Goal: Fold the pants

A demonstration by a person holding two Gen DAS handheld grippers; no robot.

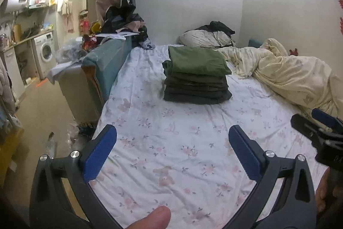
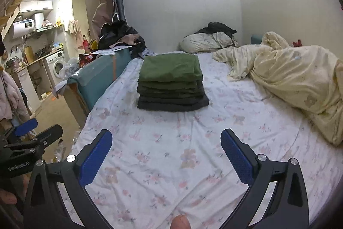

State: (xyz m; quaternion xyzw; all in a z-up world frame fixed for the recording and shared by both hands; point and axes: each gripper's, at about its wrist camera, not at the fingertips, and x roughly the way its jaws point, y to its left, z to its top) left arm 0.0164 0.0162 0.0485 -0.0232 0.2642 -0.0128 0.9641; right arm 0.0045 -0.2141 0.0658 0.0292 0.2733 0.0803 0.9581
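— Blue-padded left gripper [image 1: 172,144] and right gripper [image 2: 166,148]?
— Both spread wide, empty, above the floral sheet [image 1: 163,134].
— Pants?
— Folded pants stack [image 1: 196,76] lies well ahead of the fingertips; washing machine [image 1: 44,53] left, rumpled duvet [image 1: 295,76] right.

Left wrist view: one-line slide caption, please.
Open left gripper above the floral bedsheet, folded pants stack ahead, right gripper alongside.

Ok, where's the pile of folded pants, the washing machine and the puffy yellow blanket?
pile of folded pants [image 2: 172,67]: right wrist view, on the top green pair.
washing machine [image 1: 44,52]: left wrist view, on its round door.
yellow blanket [image 2: 300,76]: right wrist view, on the bunched-up middle.
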